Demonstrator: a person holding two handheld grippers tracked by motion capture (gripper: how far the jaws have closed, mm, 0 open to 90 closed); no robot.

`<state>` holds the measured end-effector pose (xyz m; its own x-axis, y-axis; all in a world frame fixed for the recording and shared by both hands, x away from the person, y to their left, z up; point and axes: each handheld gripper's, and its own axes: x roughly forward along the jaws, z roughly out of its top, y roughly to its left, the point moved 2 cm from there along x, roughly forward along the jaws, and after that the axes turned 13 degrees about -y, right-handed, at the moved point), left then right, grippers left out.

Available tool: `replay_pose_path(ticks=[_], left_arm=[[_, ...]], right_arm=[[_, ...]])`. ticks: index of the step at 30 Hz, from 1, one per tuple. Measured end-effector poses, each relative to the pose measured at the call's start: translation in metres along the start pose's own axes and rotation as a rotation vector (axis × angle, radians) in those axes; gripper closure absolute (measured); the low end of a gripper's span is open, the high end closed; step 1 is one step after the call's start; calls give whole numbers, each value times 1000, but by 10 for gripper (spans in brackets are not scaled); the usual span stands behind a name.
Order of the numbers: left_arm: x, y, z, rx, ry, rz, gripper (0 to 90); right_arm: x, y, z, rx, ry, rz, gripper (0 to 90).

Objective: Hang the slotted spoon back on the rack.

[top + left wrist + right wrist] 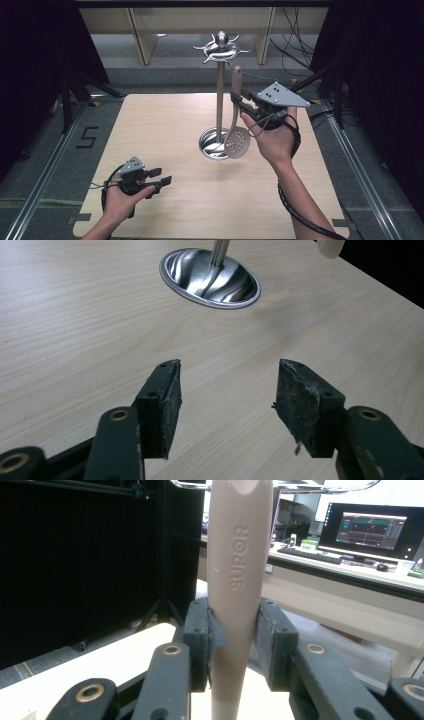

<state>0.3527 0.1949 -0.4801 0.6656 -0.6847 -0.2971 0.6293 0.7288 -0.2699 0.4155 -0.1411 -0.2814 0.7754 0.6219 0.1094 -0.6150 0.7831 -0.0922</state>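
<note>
Standing on one wooden table (pixel 165 150), a single steel rack (pixel 219 95) is rising from its dished base (pixel 210 277), hooks bare. One skimmer (pixel 236 135) is hanging upright beside the pole, its handle clamped in the right gripper (pixel 232 640). Low over the tabletop, the left gripper (pixel 227 390) is gaping, holding nothing.

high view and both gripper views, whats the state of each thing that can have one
slotted spoon: held upright by its handle, bowl down, off the table
utensil stand: upright on the table, hooks bare
right gripper: shut on the slotted spoon handle
left gripper: open, nothing between the jaws, low over the table
</note>
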Motion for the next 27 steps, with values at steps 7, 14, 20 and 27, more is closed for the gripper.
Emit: replay_pose_path(ticks=[7, 14, 20, 27], left_arm=[[0, 0, 0, -12, 0, 5, 426], [0, 0, 0, -6, 0, 1, 426], [0, -1, 0, -5, -1, -1, 426], [0, 0, 0, -3, -1, -2, 426]], right_arm=[[5, 1, -1, 11, 7, 0, 703], [10, -2, 0, 1, 19, -13, 702], [13, -3, 0, 8, 30, -15, 702], [17, -5, -1, -11, 34, -22, 703]])
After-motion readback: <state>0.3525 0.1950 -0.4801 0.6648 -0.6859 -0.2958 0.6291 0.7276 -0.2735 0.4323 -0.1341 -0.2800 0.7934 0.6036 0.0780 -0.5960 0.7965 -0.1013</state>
